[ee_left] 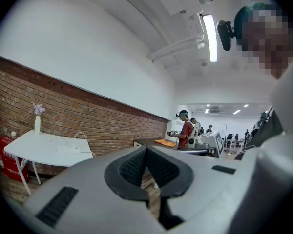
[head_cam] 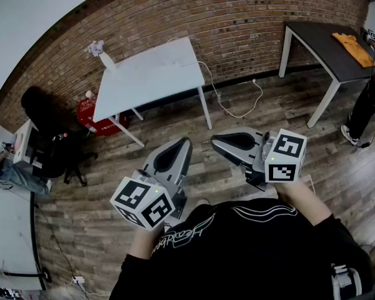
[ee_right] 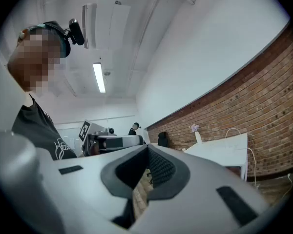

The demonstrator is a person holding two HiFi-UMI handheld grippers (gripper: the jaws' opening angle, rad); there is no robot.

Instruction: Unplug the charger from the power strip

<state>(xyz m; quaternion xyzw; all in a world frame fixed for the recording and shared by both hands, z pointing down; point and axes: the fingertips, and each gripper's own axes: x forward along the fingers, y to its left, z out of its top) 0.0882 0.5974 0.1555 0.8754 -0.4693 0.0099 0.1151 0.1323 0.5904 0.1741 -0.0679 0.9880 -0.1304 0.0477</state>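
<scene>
The power strip (ee_left: 68, 149), as far as I can make it out, is the flat white block lying on the white tabletop (head_cam: 151, 74) across the room, seen best in my left gripper view. A thin white cable (ee_left: 81, 136) loops up just above it. The charger itself is too small to pick out. In the head view a white cable (head_cam: 222, 106) drops off the tabletop's right edge and curls over the wooden floor (head_cam: 175, 127) to a loose end near the brick wall (head_cam: 237, 17).

A slim white vase (head_cam: 105, 60) with pale flowers stands at the tabletop's far left corner, and a red box (head_cam: 95, 119) sits on the floor under that end.

My left tongs (head_cam: 186, 142) are pressed fully together with nothing between the pads. They are held up in the air in front of my chest, well apart from the tabletop. My right tongs (head_cam: 215, 142) are likewise closed tight and empty, their tip near the left tip.

Off to the left is a black chair (head_cam: 50, 136). To the right stands a dark table (head_cam: 325, 42) with an orange cloth (head_cam: 355, 47) on it, and a person (head_cam: 370, 99) stands beside it.
</scene>
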